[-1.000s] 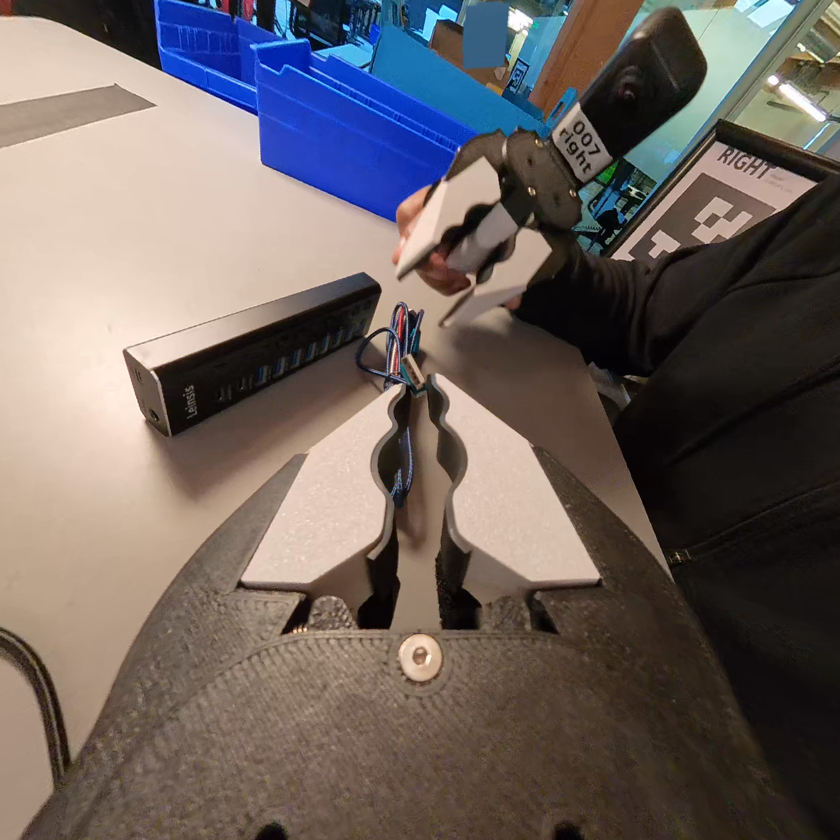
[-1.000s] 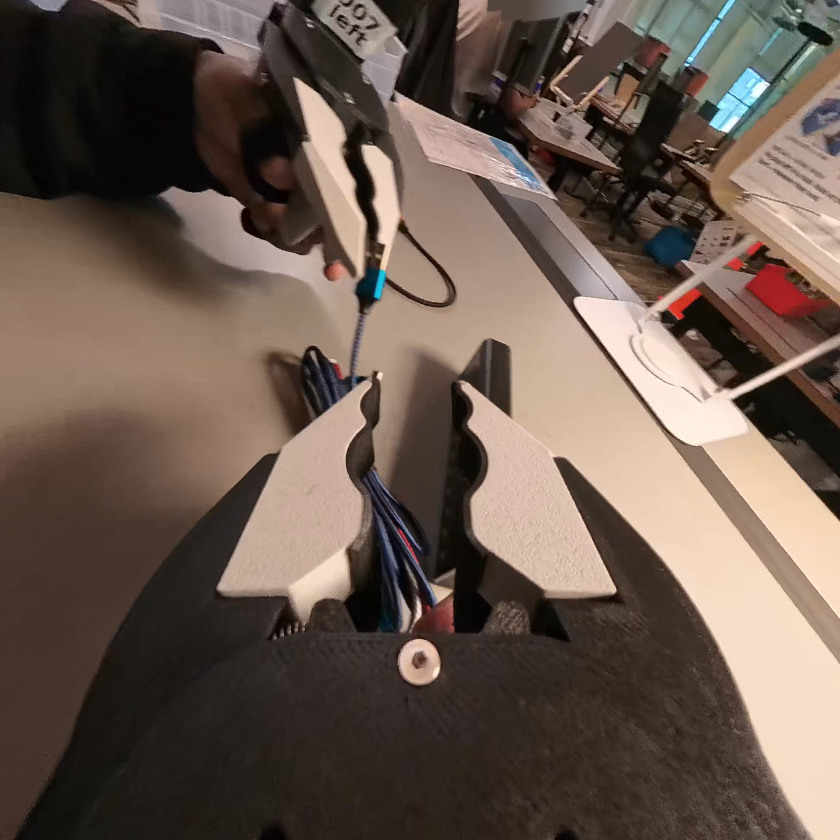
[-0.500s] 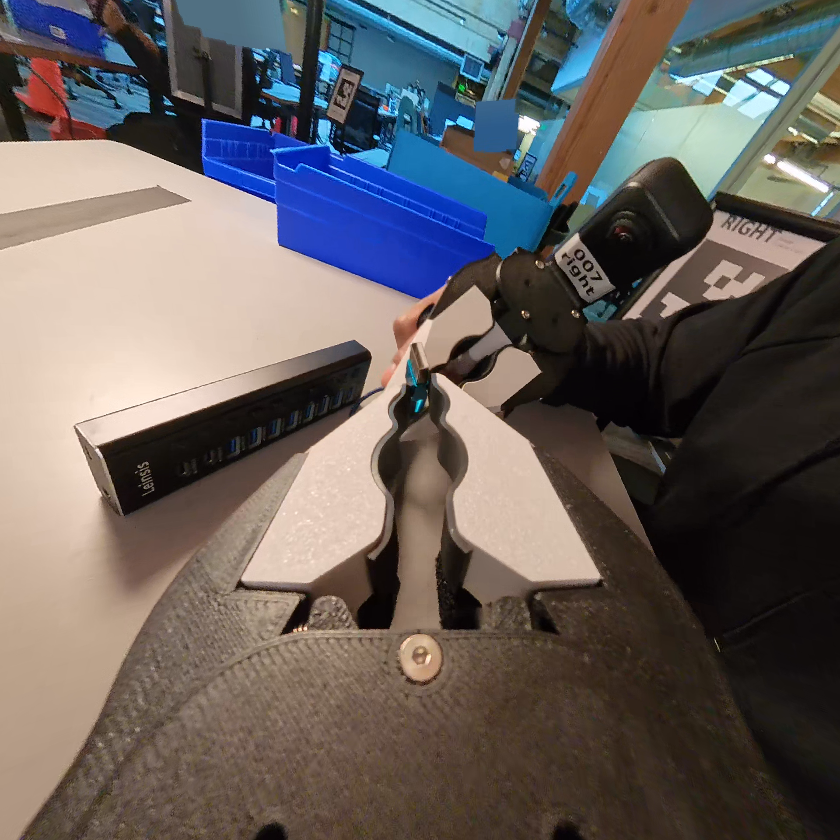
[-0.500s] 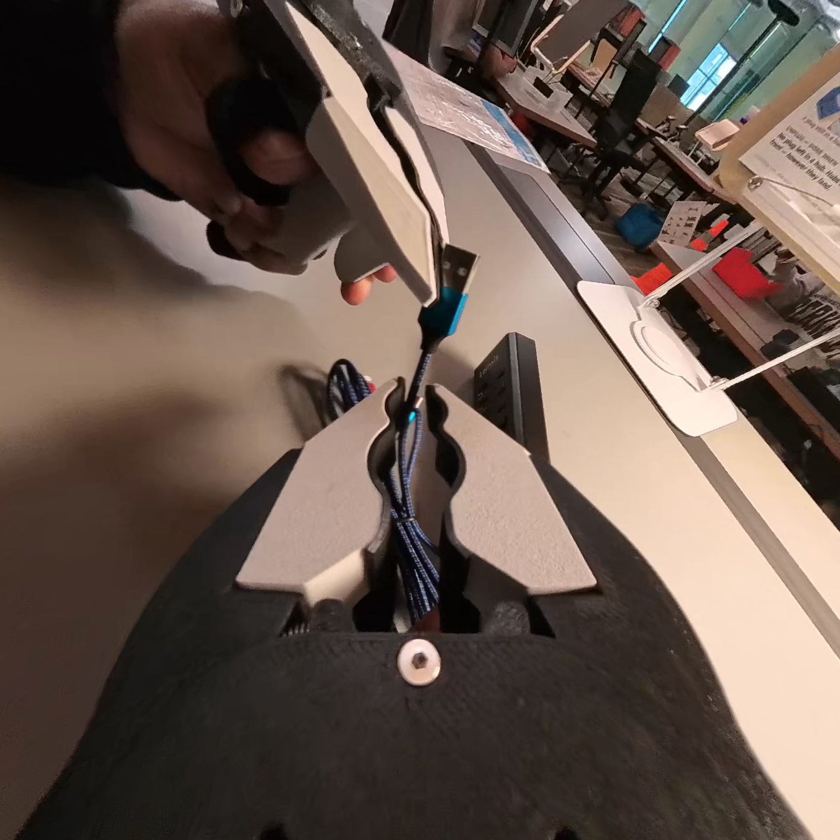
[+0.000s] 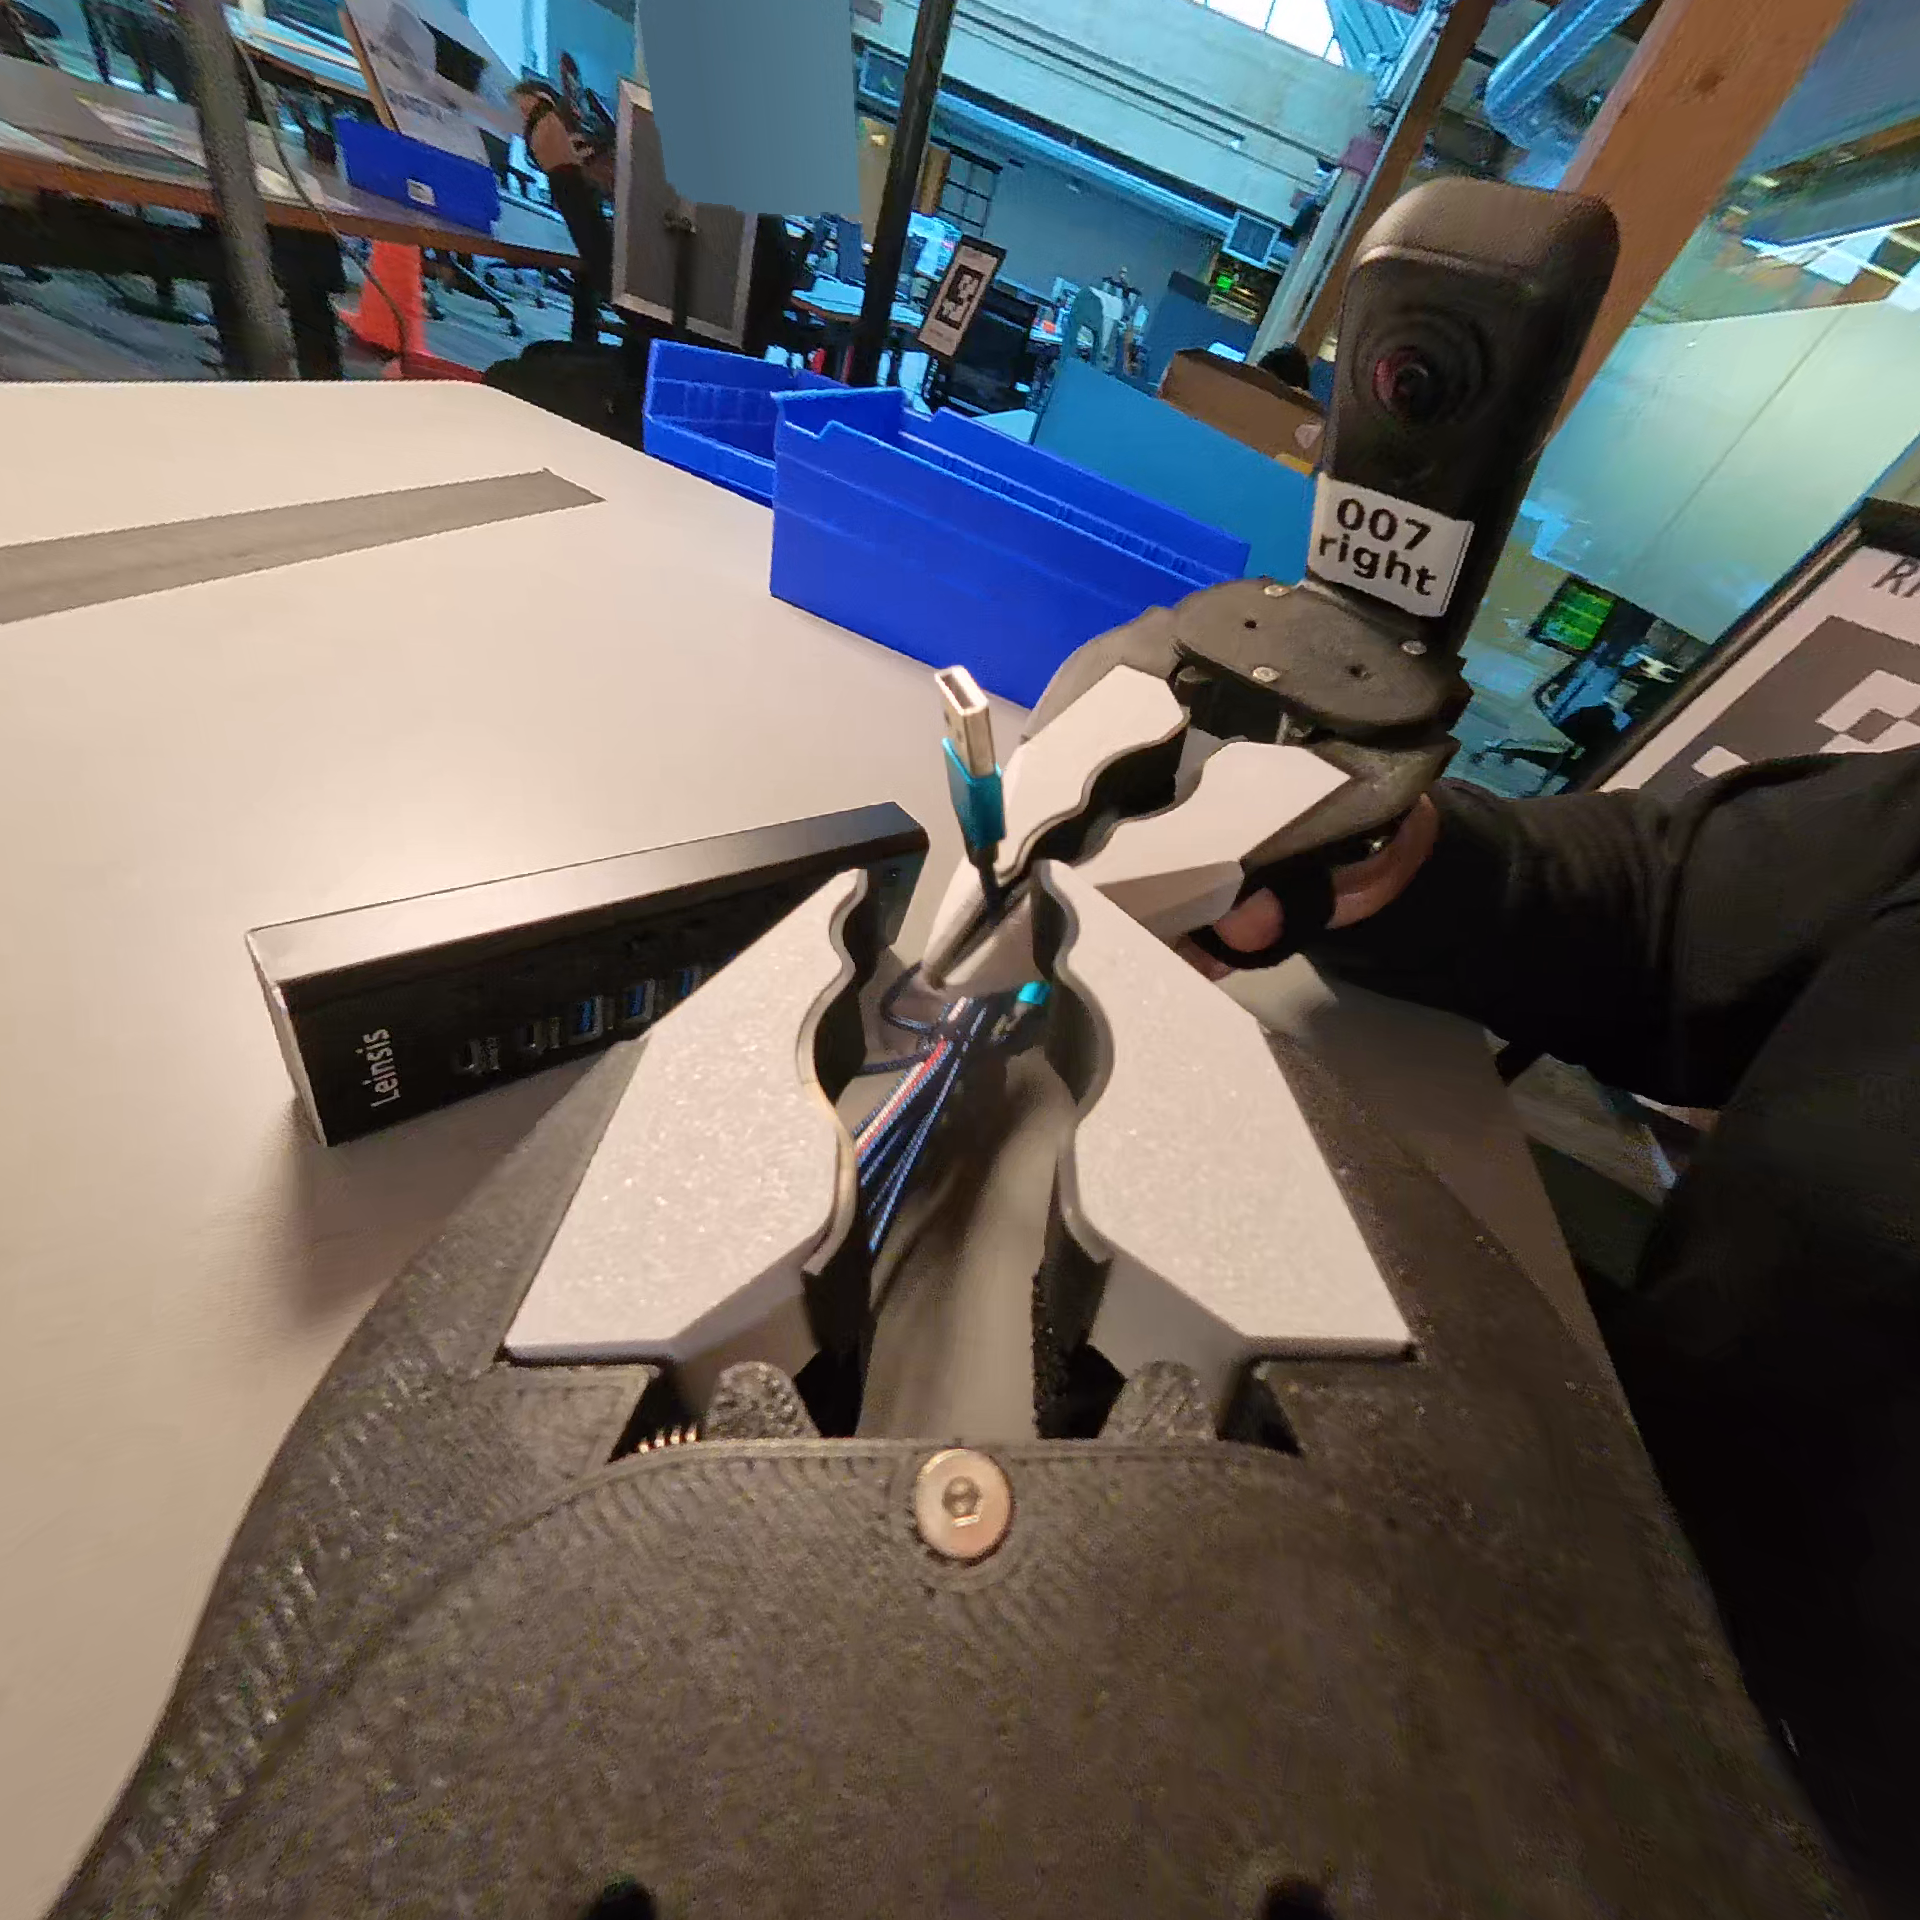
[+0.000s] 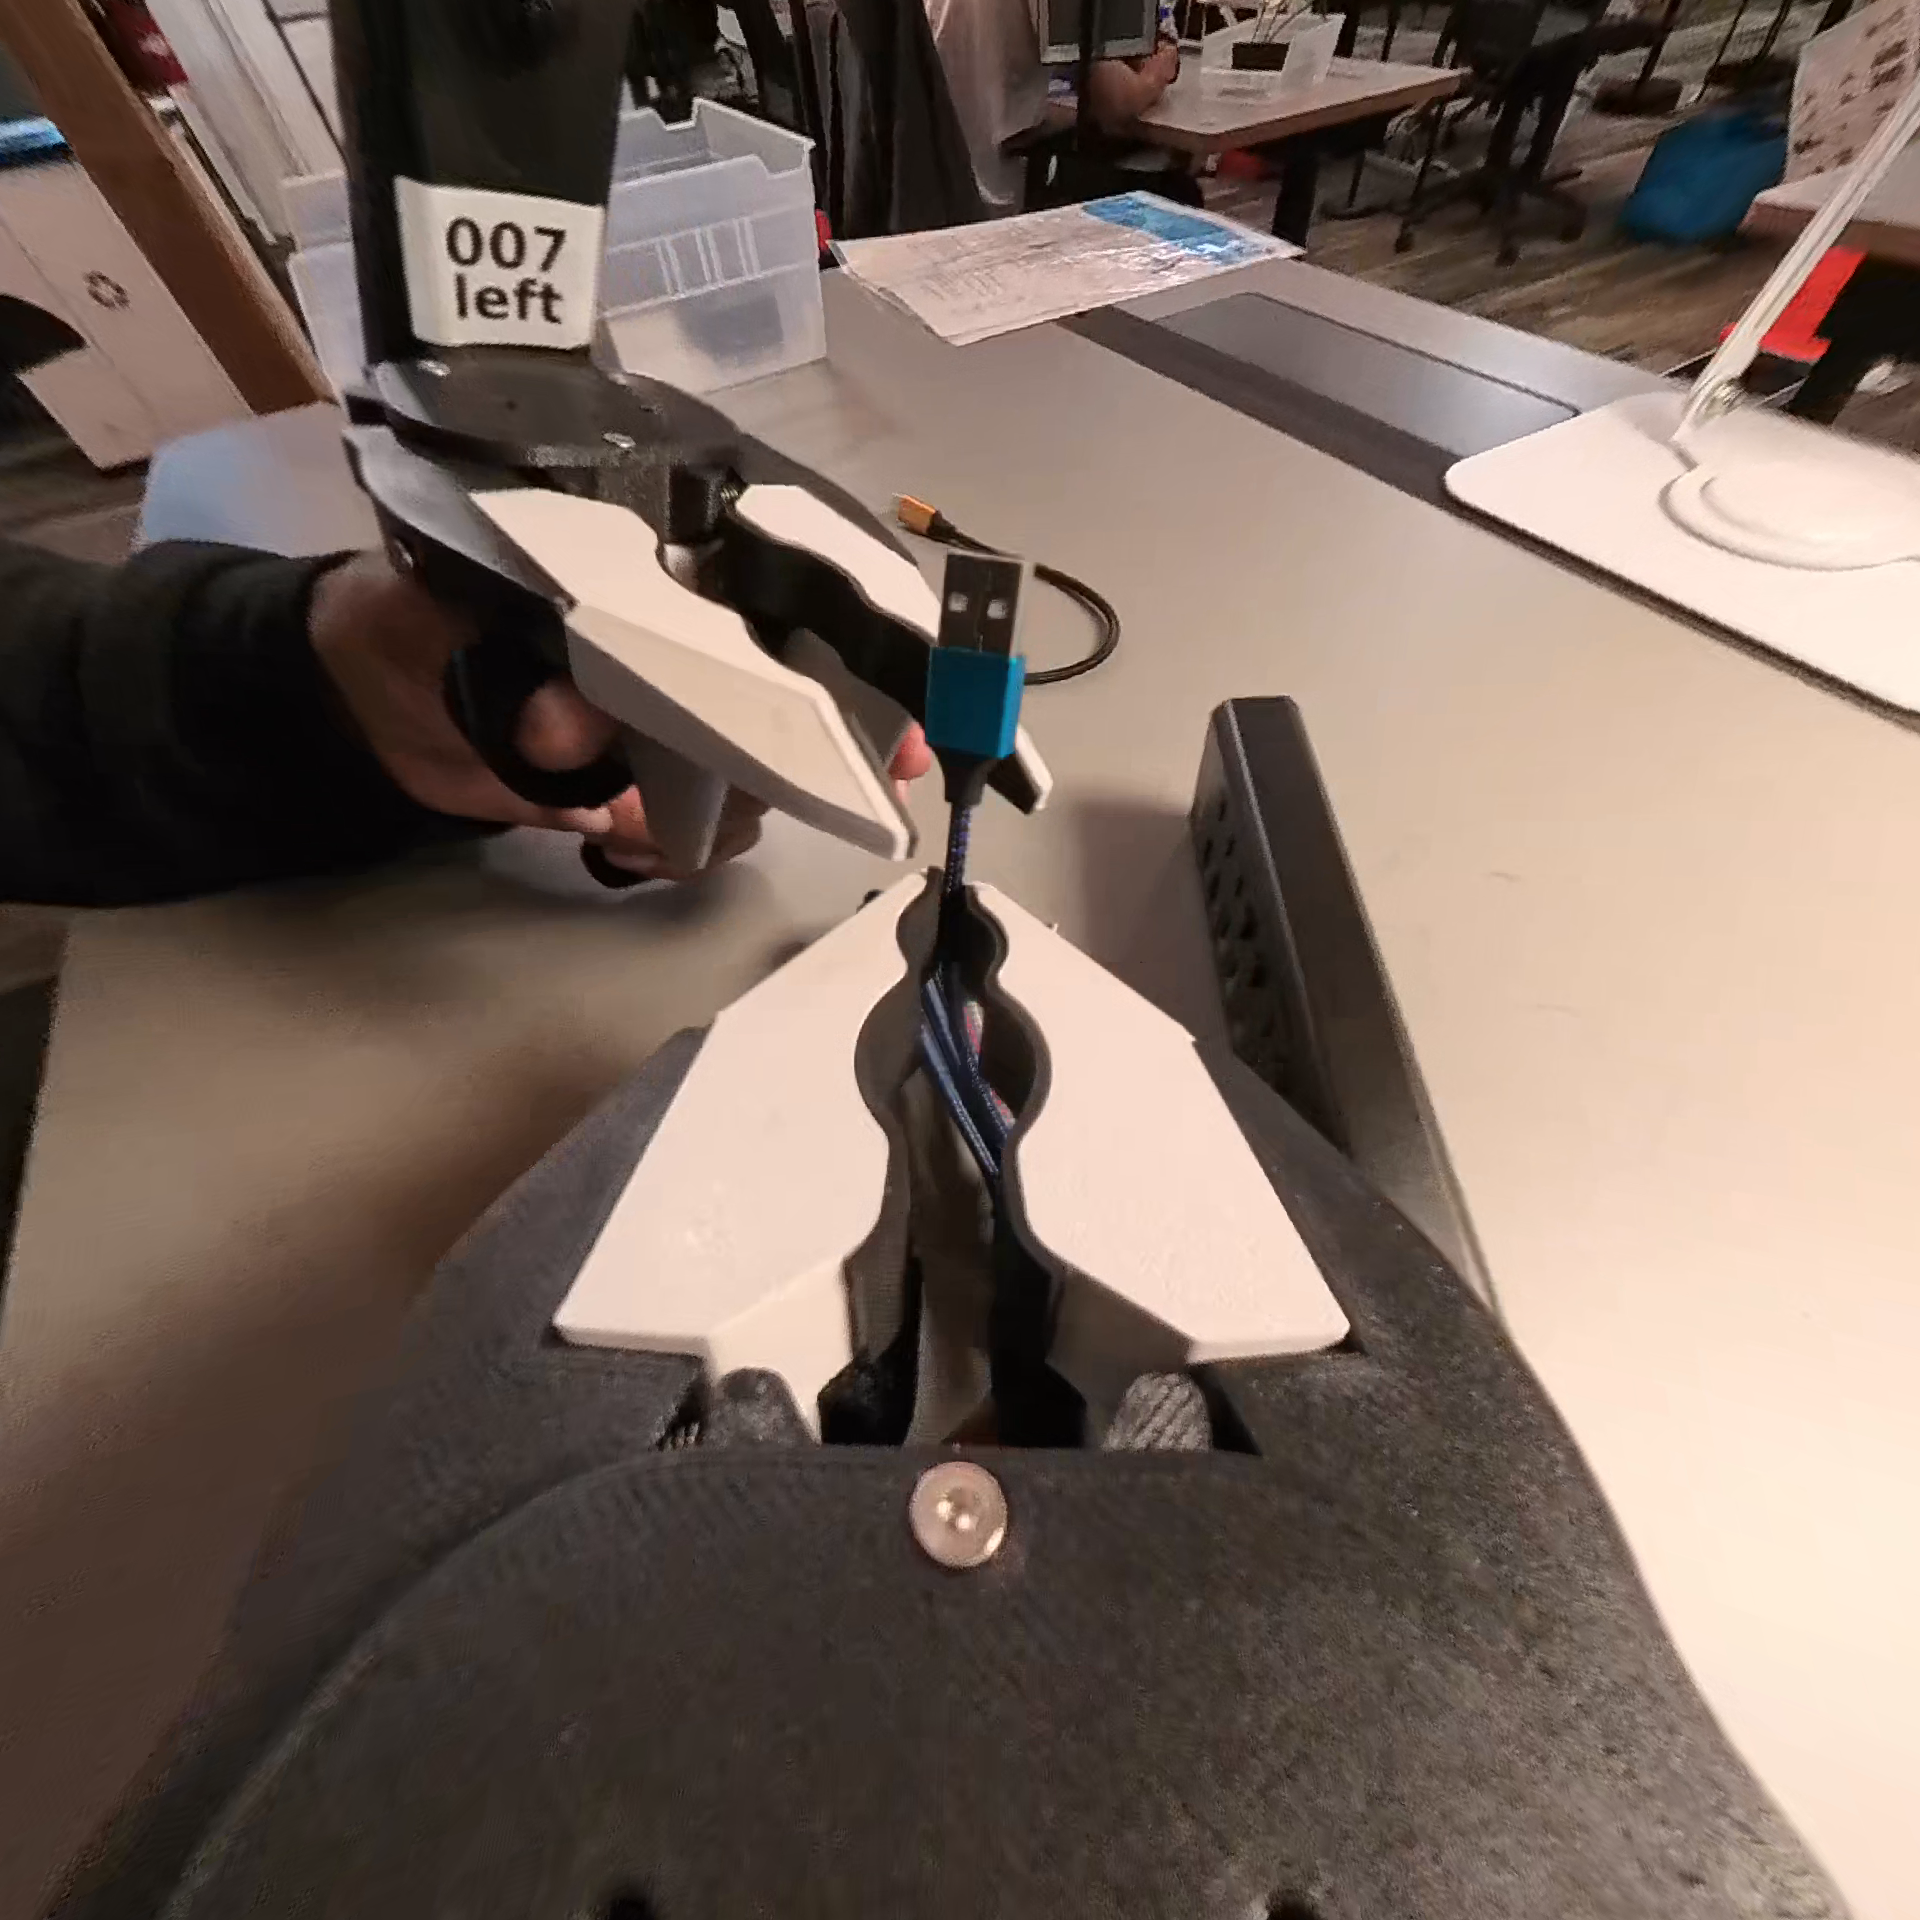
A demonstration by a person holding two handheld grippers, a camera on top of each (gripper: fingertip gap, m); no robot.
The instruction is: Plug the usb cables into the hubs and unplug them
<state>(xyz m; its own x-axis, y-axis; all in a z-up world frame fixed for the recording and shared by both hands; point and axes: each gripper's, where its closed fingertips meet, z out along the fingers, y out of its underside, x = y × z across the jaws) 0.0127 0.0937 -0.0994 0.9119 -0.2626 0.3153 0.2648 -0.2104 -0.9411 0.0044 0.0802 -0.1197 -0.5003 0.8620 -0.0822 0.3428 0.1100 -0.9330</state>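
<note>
Our right hand-held gripper [image 6: 961, 894] is clenched on the braided cable [image 6: 956, 831] just below its blue plug [image 6: 971, 681], which stands upright in the air with its metal end up. Our left hand-held gripper [image 5: 951, 904] has its jaws spread and grasps nothing; it sits just beside the plug, with the rest of the cable bundle [image 5: 914, 1091] lying on the table [image 5: 364, 727] under it. The black hub [image 5: 582, 977] lies on the table near both grippers, its row of ports facing us. We judge the task barely begun: the plug is lifted but not yet in any port, so plugging and unplugging are all left. The hub bears white writing at its end, and each gripper carries a white label; we leave these unread.
</note>
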